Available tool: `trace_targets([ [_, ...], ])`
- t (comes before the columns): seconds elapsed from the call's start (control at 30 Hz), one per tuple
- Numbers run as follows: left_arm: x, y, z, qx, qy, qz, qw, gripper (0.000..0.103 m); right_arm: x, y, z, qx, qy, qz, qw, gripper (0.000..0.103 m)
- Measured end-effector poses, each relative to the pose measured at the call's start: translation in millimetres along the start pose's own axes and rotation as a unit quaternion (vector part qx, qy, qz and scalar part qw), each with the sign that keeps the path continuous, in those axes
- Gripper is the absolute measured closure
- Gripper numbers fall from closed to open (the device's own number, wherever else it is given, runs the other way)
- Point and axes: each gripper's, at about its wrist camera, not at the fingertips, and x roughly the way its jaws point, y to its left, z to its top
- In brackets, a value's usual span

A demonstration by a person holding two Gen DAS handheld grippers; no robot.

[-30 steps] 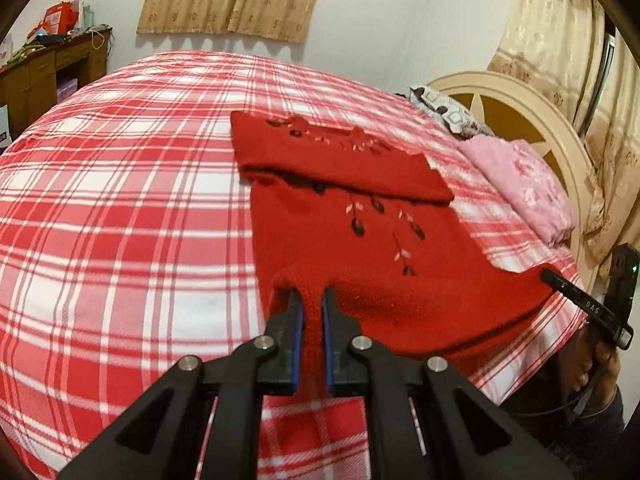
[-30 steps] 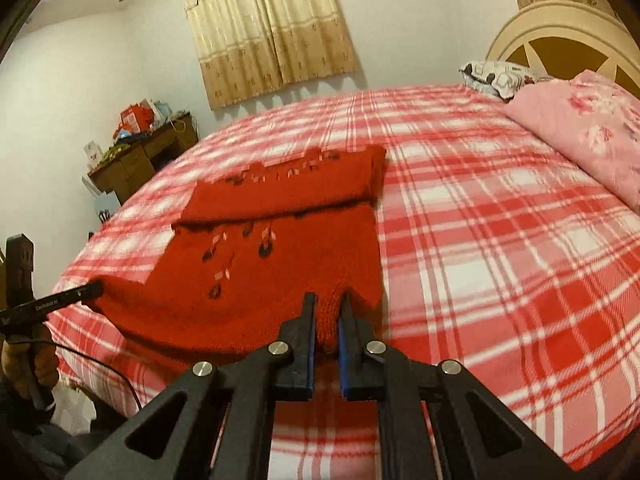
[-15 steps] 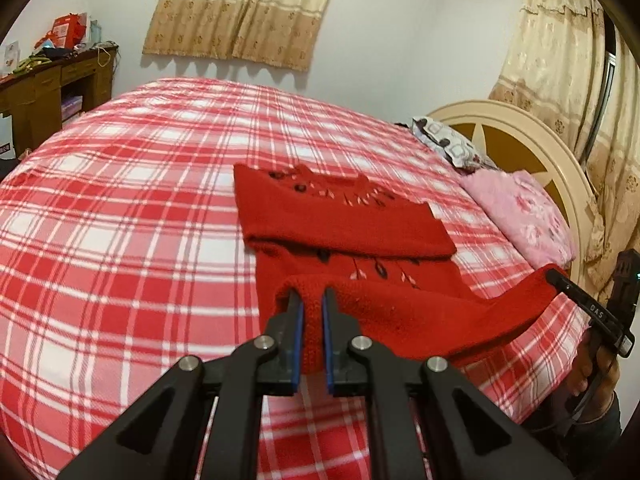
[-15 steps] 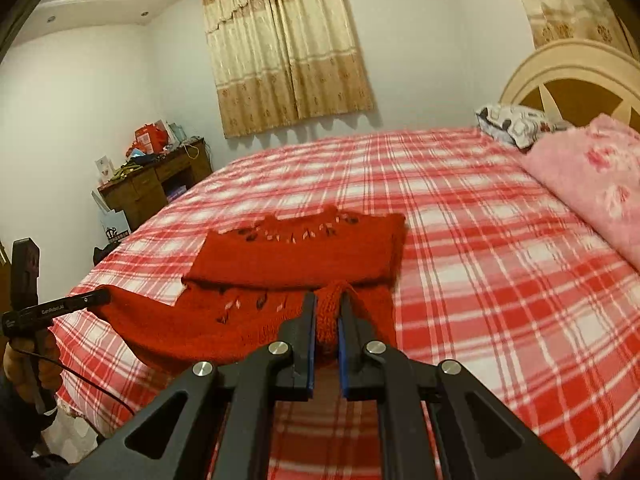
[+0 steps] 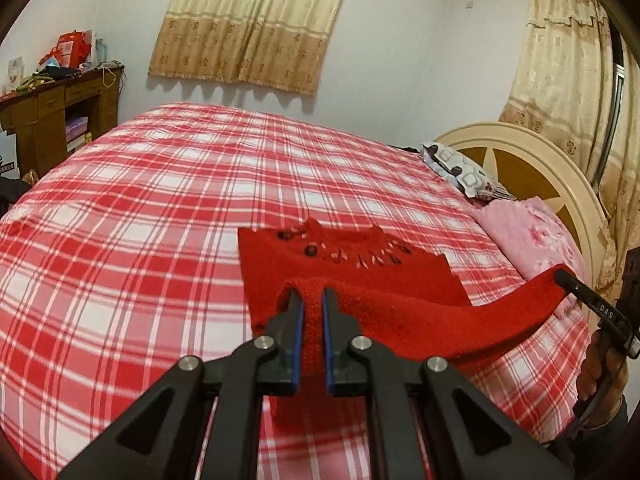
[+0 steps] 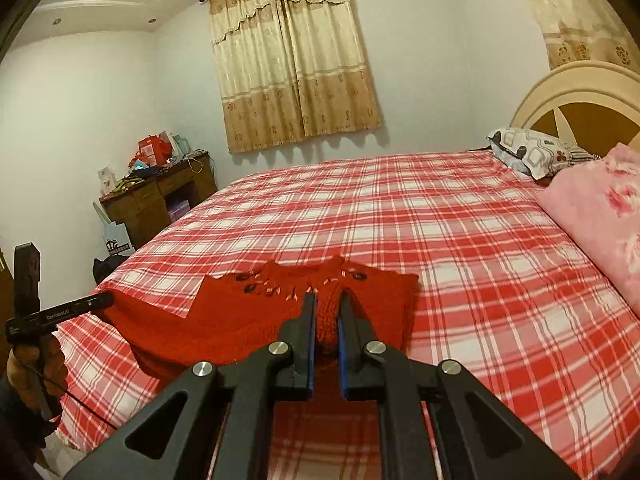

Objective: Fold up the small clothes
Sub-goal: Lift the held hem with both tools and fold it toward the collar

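A small red knitted sweater with embroidered flowers lies on the red plaid bedspread, its top part folded flat. My left gripper is shut on one corner of its bottom hem. My right gripper is shut on the other hem corner. The hem hangs stretched between both grippers, lifted above the folded part. The sweater also shows in the right wrist view, with the left gripper at its left end. The right gripper shows at the right edge of the left wrist view.
A pink pillow and a patterned pillow lie by the cream headboard on the right. A wooden desk with clutter stands beyond the bed's far left corner. Curtains hang on the far wall.
Both grippers have lifted the sweater's bottom hem up off the bed and carried it forward over the folded top part. Both stay shut on the hem.
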Motion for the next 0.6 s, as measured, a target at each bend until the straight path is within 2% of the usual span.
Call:
trace_targets([
  [0.3, 31.8, 5.1, 41.3, 0.004, -0.016, 0.008, 0.9998, 0.094, 39.7, -1.2, 42.0, -0.011, -0.007, -0.014, 1.000, 0.095],
  [0.6, 96.8, 13.8, 51.4, 0.024, 0.014, 0.034, 0.9990, 0.094, 105.8, -18.8, 61.0, -0.005, 0.030, -0.040, 0.999, 0.095],
])
